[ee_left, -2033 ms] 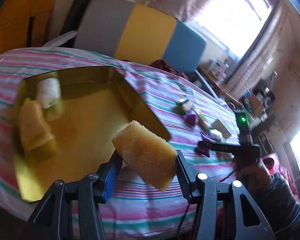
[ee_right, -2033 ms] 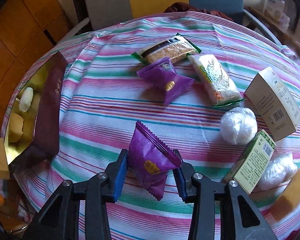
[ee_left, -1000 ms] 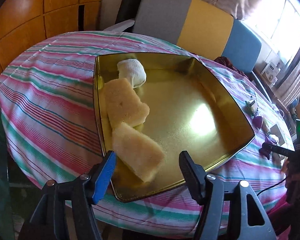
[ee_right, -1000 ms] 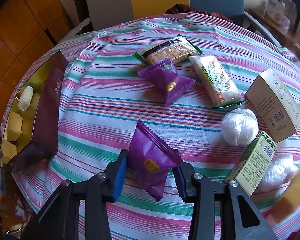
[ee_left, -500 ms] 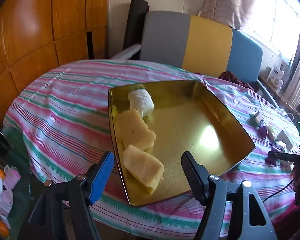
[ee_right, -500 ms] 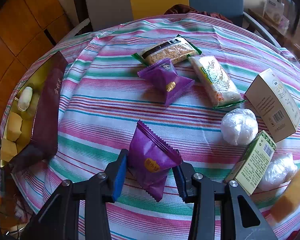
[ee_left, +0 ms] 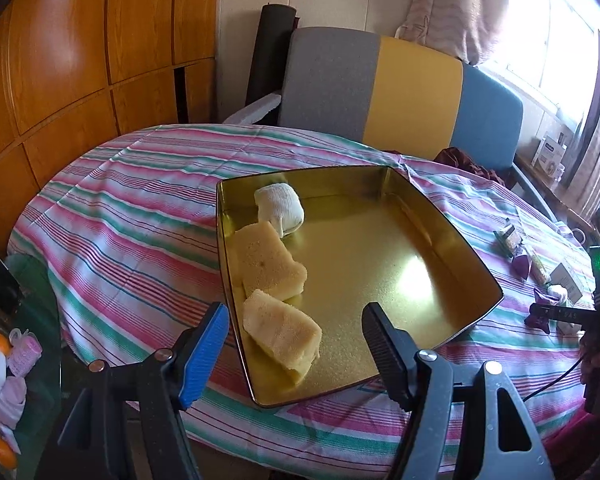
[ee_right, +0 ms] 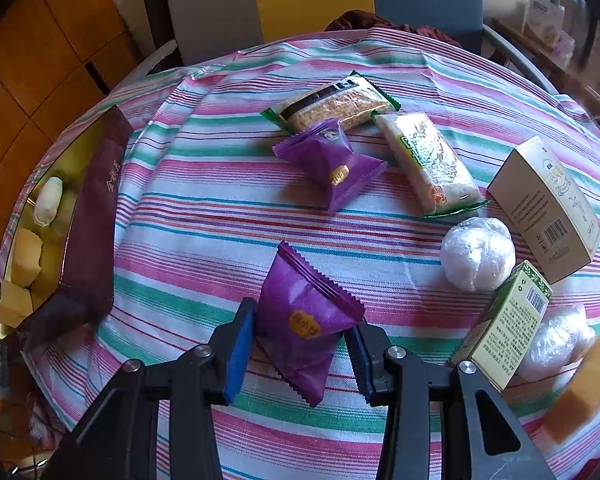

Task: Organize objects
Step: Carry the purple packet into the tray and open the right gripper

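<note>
In the left wrist view a gold tin tray (ee_left: 440, 264) sits on the striped tablecloth. It holds two yellow sponge cakes (ee_left: 282, 332) (ee_left: 268, 264) and a white wrapped bun (ee_left: 282, 208). My left gripper (ee_left: 296, 320) is open and empty, raised back over the tray's near corner. In the right wrist view my right gripper (ee_right: 300, 332) is shut on a purple snack packet (ee_right: 304, 320) just above the cloth. The tray (ee_right: 96, 208) lies far left of it.
Loose on the cloth: another purple packet (ee_right: 332, 164), a green-edged bar (ee_right: 336, 104), a rice snack pack (ee_right: 428, 160), two clear-wrapped white buns (ee_right: 478, 254) (ee_right: 560, 336), two cartons (ee_right: 548, 200) (ee_right: 508, 324), a yellow cake (ee_right: 580, 392). Chairs (ee_left: 372, 92) stand behind the table.
My left gripper let go of the sponge cake into the tray, opened, and pulled up and back. My right gripper has kept still with the purple packet.
</note>
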Motion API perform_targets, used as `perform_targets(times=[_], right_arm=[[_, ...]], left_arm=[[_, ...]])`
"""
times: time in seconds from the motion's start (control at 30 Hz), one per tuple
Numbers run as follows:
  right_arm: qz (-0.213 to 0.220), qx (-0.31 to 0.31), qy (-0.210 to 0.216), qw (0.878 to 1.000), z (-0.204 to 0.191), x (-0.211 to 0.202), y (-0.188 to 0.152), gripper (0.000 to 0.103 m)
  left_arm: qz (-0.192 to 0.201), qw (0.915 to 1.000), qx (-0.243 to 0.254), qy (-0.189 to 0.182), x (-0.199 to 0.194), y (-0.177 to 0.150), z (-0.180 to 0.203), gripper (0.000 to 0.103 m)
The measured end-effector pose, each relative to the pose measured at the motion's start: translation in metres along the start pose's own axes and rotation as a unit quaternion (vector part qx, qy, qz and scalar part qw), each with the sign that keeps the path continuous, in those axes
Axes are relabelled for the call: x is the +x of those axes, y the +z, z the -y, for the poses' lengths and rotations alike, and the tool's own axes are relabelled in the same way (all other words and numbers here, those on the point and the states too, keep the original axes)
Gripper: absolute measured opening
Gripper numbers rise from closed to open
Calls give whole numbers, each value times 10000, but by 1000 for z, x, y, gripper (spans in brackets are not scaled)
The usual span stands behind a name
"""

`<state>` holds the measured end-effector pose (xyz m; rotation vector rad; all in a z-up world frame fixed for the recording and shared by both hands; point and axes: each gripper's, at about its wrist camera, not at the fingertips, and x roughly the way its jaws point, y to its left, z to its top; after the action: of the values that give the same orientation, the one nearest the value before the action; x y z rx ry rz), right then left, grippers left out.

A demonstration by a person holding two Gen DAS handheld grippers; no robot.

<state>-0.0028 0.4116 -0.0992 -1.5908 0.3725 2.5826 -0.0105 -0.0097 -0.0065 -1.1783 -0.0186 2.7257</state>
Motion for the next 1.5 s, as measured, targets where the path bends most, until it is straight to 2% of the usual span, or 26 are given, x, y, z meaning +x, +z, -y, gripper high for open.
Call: perform_targets(times=[0.4, 0.6, 0.77, 0.93, 1.13, 1.33, 1.5], right_arm=[[23, 154, -64, 9999, 2, -6, 1, 44], [181, 240, -53, 9995, 1, -22, 4, 44], [415, 112, 54, 9991, -15, -41, 12, 44], [711, -257, 517, 9958, -61, -66, 28, 44], [850, -1262, 1223, 9808, -159, -76, 35, 44], [410, -2053, 1572, 9651, -245, -43, 21, 44], [-136, -2336, 1685, 9575, -288, 2, 8, 44]], left_arm=[[-49, 9999, -146, 15, 2, -3, -8, 70], [-46, 9998, -212, -4, 2, -5, -14, 69], [-65, 9996, -270, -23, 3, -6, -17, 69], [-36, 9989, -475, -8, 3, -5, -29, 69], [61, 9959, -872, 223, -1, -3, -61, 68], [72, 9931, -1130, 296, 1, -6, -81, 68], [1, 9925, -1198, 247, 8, -9, -85, 68]])
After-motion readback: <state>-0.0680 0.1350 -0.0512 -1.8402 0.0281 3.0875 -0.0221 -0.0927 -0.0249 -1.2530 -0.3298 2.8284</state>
